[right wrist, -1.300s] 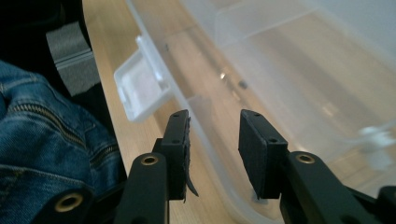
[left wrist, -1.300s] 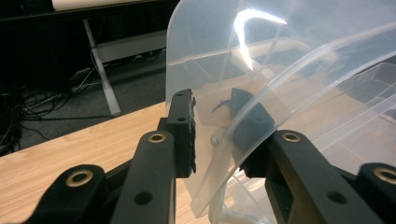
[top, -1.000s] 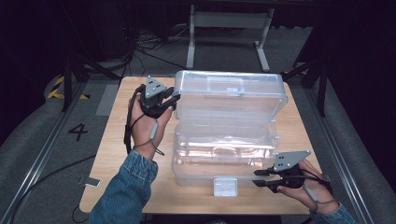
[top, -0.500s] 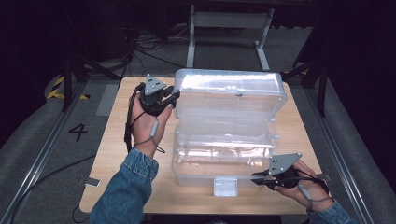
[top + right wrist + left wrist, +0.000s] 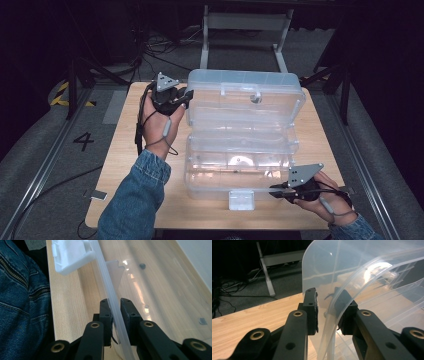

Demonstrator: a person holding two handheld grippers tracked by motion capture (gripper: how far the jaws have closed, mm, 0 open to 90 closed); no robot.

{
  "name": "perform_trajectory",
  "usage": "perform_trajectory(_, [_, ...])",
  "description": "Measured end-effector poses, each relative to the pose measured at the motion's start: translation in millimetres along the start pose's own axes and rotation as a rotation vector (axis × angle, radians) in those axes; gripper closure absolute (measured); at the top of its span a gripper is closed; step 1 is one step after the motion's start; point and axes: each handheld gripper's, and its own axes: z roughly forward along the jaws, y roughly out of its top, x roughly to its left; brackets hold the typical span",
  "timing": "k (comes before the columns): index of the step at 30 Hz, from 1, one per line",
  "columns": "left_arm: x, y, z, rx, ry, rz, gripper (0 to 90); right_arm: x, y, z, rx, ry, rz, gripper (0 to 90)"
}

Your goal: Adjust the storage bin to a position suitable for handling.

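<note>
A clear plastic box (image 5: 240,170) stands on the wooden table (image 5: 125,165) with its lid (image 5: 245,100) raised upright at the back. My left gripper (image 5: 186,95) is at the lid's left edge. In the left gripper view, my left gripper (image 5: 325,312) straddles the lid's rim (image 5: 329,335) and is shut on it. My right gripper (image 5: 272,190) is at the front right of the box. Its jaws have just been closing, and in the right gripper view my right gripper (image 5: 115,312) is shut on the thin front wall (image 5: 110,290).
A white latch (image 5: 241,200) hangs from the middle of the box's front. Small dark bits (image 5: 142,265) lie inside the box. A metal frame (image 5: 245,22) stands behind the table. A denim sleeve (image 5: 140,195) reaches across the left half of the table.
The right gripper's jaws have closed onto the box's front wall. Both hands and the lid stay about where they were.
</note>
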Motion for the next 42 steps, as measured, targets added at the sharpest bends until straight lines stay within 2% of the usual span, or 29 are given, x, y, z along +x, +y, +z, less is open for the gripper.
perform_trajectory(3, [2.3,2.6,4.2,0.004,-0.002,-0.009,73.3,0.0,-0.1,0.0,-0.001,0.000,0.000,80.7])
perform_trajectory(5, [5.8,3.8,8.2,0.003,-0.011,-0.034,74.0,-0.2,-0.3,0.0,-0.003,0.000,-0.001,80.6])
perform_trajectory(13, [13.8,8.0,20.1,0.011,-0.022,-0.060,75.1,-0.2,-0.8,0.0,-0.006,-0.002,-0.001,80.6])
perform_trajectory(15, [16.3,7.7,23.9,0.004,-0.025,-0.074,75.4,-0.3,-1.0,0.0,-0.007,-0.003,-0.003,80.6])
perform_trajectory(16, [18.3,7.1,27.5,-0.004,-0.027,-0.094,75.8,-0.2,-1.2,0.0,-0.008,-0.002,-0.003,80.6])
perform_trajectory(24, [21.8,9.8,37.7,0.004,-0.012,-0.102,77.3,-0.5,-1.8,0.1,-0.014,-0.001,-0.001,80.6])
perform_trajectory(31, [30.8,13.8,52.0,0.034,-0.016,-0.113,81.0,-0.6,-2.8,0.3,-0.021,0.003,0.007,80.4])
perform_trajectory(33, [36.1,15.6,61.3,0.061,-0.020,-0.127,81.2,-0.8,-3.0,0.3,-0.023,0.004,0.009,80.4])
perform_trajectory(38, [41.9,15.3,78.3,0.089,-0.016,-0.135,81.3,-1.1,-3.1,0.2,-0.023,0.006,0.009,80.3])
perform_trajectory(42, [50.4,13.4,89.2,0.113,-0.034,-0.170,81.4,-1.1,-2.9,0.3,-0.023,0.006,0.012,80.3])
